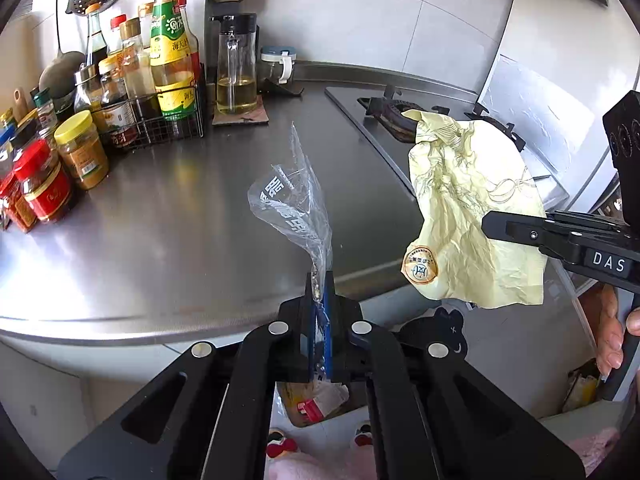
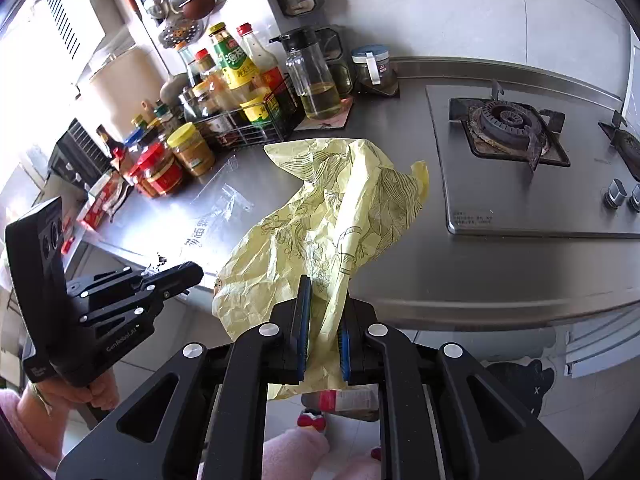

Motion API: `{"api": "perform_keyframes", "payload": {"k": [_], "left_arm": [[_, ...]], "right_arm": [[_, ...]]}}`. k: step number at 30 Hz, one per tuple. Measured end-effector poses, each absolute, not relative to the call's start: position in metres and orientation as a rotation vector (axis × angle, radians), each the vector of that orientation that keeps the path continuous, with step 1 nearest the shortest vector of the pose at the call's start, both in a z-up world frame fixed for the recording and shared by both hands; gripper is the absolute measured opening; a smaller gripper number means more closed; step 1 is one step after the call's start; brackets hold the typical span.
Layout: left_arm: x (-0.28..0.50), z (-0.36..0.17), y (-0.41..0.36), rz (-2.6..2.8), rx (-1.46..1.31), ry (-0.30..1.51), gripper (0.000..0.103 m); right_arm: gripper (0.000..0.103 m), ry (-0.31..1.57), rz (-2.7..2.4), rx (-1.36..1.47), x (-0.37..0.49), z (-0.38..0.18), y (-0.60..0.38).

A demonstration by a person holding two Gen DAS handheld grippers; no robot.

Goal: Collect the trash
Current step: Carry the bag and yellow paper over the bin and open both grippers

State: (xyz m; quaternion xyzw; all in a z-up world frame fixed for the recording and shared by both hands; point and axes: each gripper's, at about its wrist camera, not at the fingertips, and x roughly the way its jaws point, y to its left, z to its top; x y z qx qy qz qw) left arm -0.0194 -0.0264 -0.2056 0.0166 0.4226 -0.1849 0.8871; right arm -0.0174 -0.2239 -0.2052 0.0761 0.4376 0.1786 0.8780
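My left gripper [image 1: 320, 292] is shut on a clear plastic wrapper [image 1: 294, 204] with white print, held up over the front edge of the steel counter [image 1: 160, 240]. My right gripper [image 2: 326, 300] grips a crumpled pale yellow paper wrapper [image 2: 320, 216] with line drawings, also lifted over the counter edge. The jaws stand somewhat apart with the paper bunched between them. The yellow wrapper [image 1: 472, 208] and right gripper [image 1: 504, 226] show at the right of the left wrist view. The left gripper [image 2: 192, 272] and the clear wrapper [image 2: 216, 216] show at the left of the right wrist view.
A wire rack of sauce bottles [image 1: 160, 80], an oil dispenser [image 1: 236, 68] and several spice jars [image 1: 80, 148] stand at the counter's back left. A gas hob [image 2: 520, 160] sits at the right. A bin with trash [image 1: 316, 400] shows on the floor below the counter edge.
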Motion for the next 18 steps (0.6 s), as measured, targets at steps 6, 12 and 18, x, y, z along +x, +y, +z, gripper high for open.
{"api": "perform_keyframes", "payload": {"k": [6,12,18], "left_arm": [[-0.058,-0.248,-0.022,-0.374,0.001,0.967,0.002],[-0.078,-0.304,-0.025,-0.345,-0.051,1.089,0.002],[-0.076,-0.373,-0.030,-0.337,-0.095,1.200,0.002]], "right_arm": [[0.014,1.031,0.416,0.131,-0.055,-0.250,-0.224],[0.014,1.196,0.404,0.152,-0.061,-0.320,-0.223],[0.014,1.339,0.366,0.164,-0.044,-0.395,-0.218]]}}
